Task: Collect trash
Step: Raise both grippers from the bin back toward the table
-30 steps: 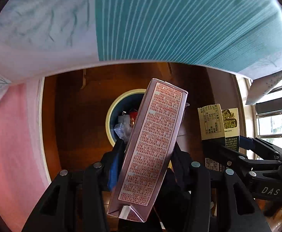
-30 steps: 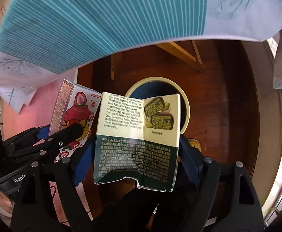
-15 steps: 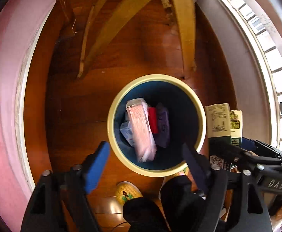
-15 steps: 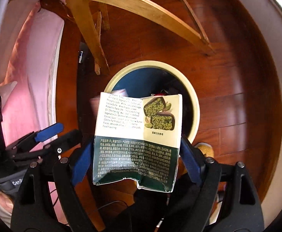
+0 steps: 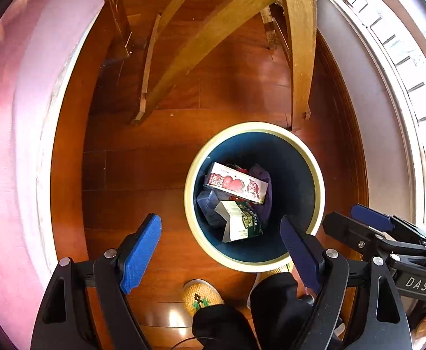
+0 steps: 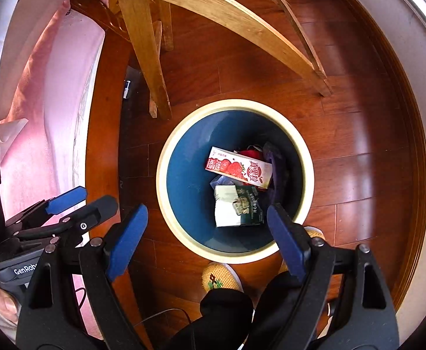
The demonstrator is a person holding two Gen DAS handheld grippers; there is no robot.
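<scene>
A round bin (image 5: 189, 192) (image 6: 161, 175), cream rim and dark blue inside, stands on the wooden floor below both grippers. In it lie a pink strawberry drink carton (image 5: 236, 183) (image 6: 239, 167), a green and cream snack box (image 5: 239, 220) (image 6: 237, 210) and darker wrappers. My left gripper (image 5: 219, 220) (image 6: 96, 197) hangs open over the bin's near left rim with nothing between its blue pads. My right gripper (image 6: 207, 208) (image 5: 347, 218) is open too and empty, above the bin's near edge.
Pale wooden chair legs (image 5: 299, 58) (image 6: 145, 43) stand just behind the bin. A pink cloth (image 5: 8, 116) (image 6: 38, 116) hangs at the left. A person's yellow knitted slippers (image 5: 201, 293) (image 6: 220, 277) and dark trouser legs are close to the bin's near side. A white wall runs along the right.
Both grippers sank from under the striped cloth toward the bin. The left let go of the pink carton first, then the right released the green box; both now lie in the bin.
</scene>
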